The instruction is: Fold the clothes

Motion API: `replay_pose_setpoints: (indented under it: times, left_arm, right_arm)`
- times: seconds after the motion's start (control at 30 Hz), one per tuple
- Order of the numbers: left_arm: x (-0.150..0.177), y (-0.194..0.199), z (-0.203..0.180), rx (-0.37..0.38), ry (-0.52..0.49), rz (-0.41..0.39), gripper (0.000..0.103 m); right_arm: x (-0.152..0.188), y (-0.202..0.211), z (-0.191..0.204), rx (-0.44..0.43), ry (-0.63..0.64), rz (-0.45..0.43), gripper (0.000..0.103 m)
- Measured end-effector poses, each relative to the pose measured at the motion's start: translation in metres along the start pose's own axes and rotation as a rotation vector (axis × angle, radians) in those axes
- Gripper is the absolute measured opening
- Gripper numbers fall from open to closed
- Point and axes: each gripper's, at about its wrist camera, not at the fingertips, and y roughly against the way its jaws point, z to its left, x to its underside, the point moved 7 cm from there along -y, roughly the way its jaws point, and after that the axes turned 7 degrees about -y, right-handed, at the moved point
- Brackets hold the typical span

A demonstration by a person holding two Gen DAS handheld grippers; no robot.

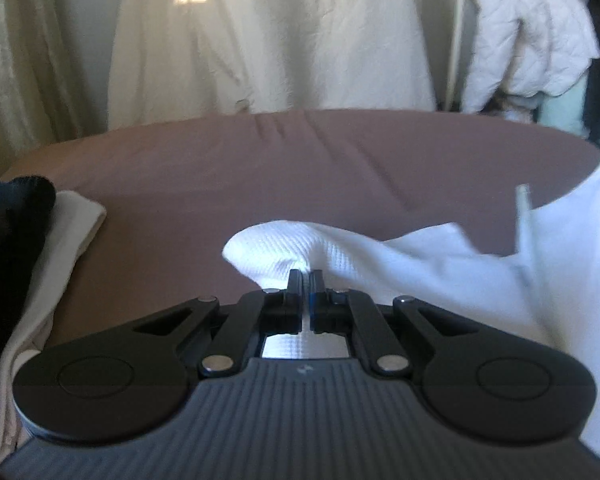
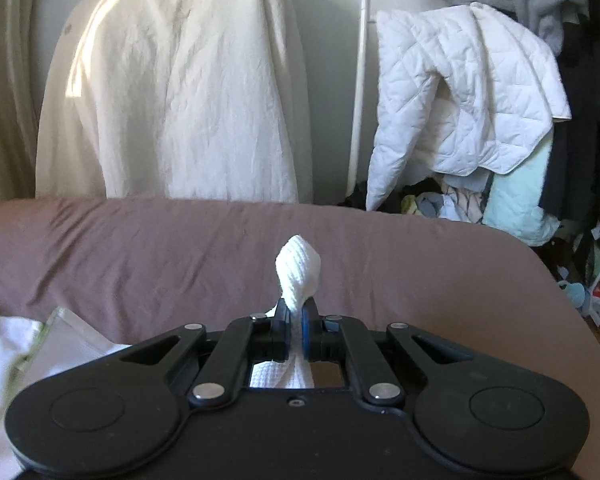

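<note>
The cloth (image 1: 380, 256) is a white garment or towel with a fine waffle weave, bright in the window light. It is lying over the bed (image 1: 260, 168), which is covered by a dull mauve sheet.

The left gripper (image 1: 305, 276) is clenched on one edge of the cloth. Its jaws are standing almost together, with a thin fold pinched between them. A rounded lobe of the weave is bulging past the fingertips toward the far left. From that grip the cloth is running rightward across the left wrist view, widening and rising toward the frame's right edge. Its long axis is therefore lying roughly left to right between the two grippers.

The right gripper (image 2: 297, 306) is clenched on another part of the cloth (image 2: 298, 268). Here the fabric is bunched into a narrow twist. A pointed tuft is standing up beyond the jaws, aiming away from the camera. More of the weave is showing below the jaws through the gripper's frame.

Folded pale and dark clothes (image 1: 60, 224) are lying at the bed's left edge. A cream sheet (image 2: 172, 92) and a quilted white jacket (image 2: 460, 96) are hanging behind the bed.
</note>
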Motion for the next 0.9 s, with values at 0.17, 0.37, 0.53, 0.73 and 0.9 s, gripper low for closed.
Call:
replay_pose_setpoints:
  times: [0.17, 0.37, 0.53, 0.73, 0.9]
  left_arm:
    - [0.002, 0.059, -0.03, 0.055, -0.098, -0.081, 0.002]
    - [0.015, 0.164, -0.063, 0.162, -0.222, -0.231, 0.002]
    - [0.063, 0.271, -0.044, 0.226, -0.169, -0.315, 0.002]
    - [0.185, 0.322, -0.038, 0.209, -0.057, -0.21, 0.004]
    - [0.241, 0.305, -0.061, 0.095, -0.193, 0.009, 0.004]
  right_arm:
    - [0.008, 0.056, -0.003, -0.013, -0.032, -0.033, 0.006]
    - [0.039, 0.178, -0.025, -0.112, -0.169, -0.112, 0.006]
    - [0.093, 0.292, -0.047, -0.127, -0.18, -0.153, 0.006]
    - [0.206, 0.368, -0.093, -0.007, -0.324, -0.191, 0.015]
    - [0.287, 0.344, -0.11, 0.091, -0.353, 0.027, 0.016]
